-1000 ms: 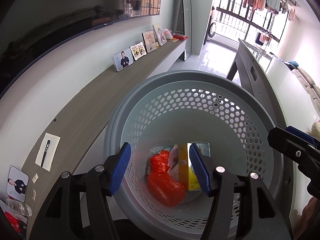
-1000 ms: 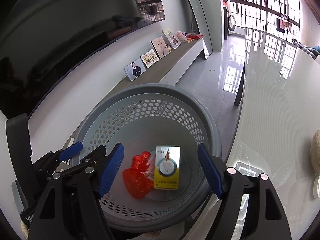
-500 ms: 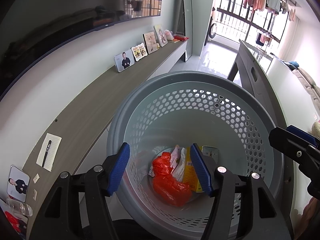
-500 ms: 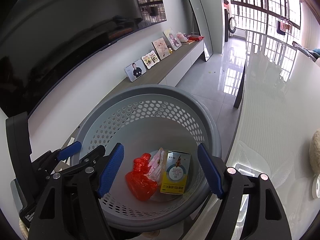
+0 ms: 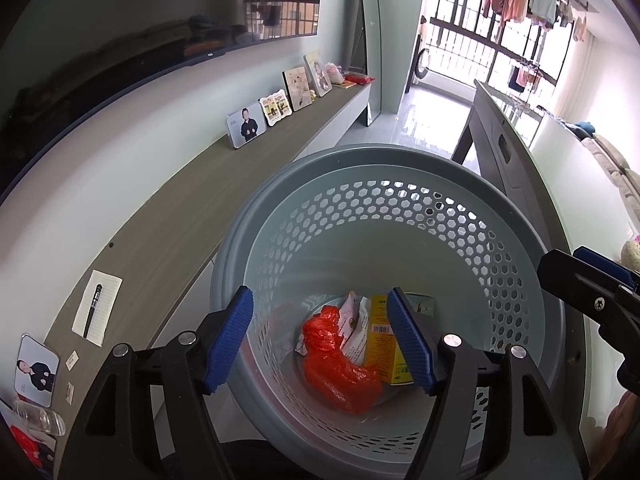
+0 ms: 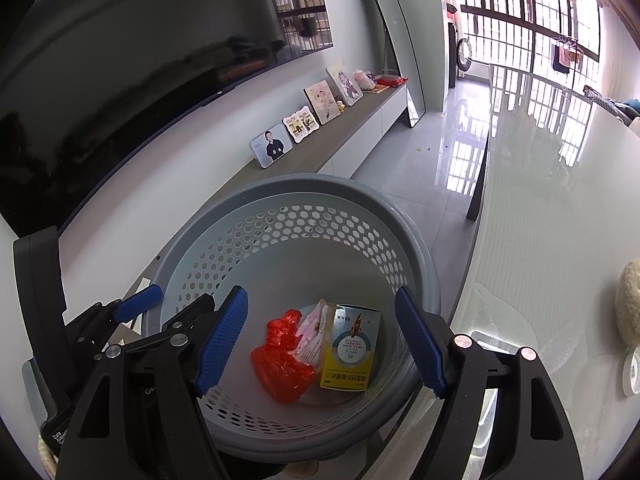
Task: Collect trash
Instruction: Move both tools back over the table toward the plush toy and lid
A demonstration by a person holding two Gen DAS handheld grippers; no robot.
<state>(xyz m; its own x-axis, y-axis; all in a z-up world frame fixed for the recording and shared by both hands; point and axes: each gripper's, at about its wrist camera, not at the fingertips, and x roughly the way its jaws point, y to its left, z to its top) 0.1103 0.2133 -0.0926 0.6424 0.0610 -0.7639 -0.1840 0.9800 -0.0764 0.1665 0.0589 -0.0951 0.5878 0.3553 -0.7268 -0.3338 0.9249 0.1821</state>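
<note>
Trash is sitting at the bottom of the grey perforated basket [image 6: 416, 264]: a crumpled red plastic bag [image 6: 282, 358], a pale pink-white wrapper [image 6: 312, 332] leaning against it, and a yellow box [image 6: 352, 350] lying just beside the wrapper, face up in the right wrist view. All three are touching or nearly touching on the basket floor.

You're holding both grippers over the basket mouth, angled down into it. Left gripper [image 5: 320, 338]: its jaws have just been opening and are standing apart with nothing between the blue pads [image 5: 230, 336]; the trash is showing through the gap, well below. Right gripper [image 6: 320, 338]: jaws standing wide, nothing gripped, pads clear of the basket contents.

Left gripper is also showing at the lower left of the right wrist view, next to the basket rim. Basket is sitting between a long wood-top console [image 5: 168, 224] with photo frames [image 5: 246, 124] and a glossy white table [image 6: 552, 216].
</note>
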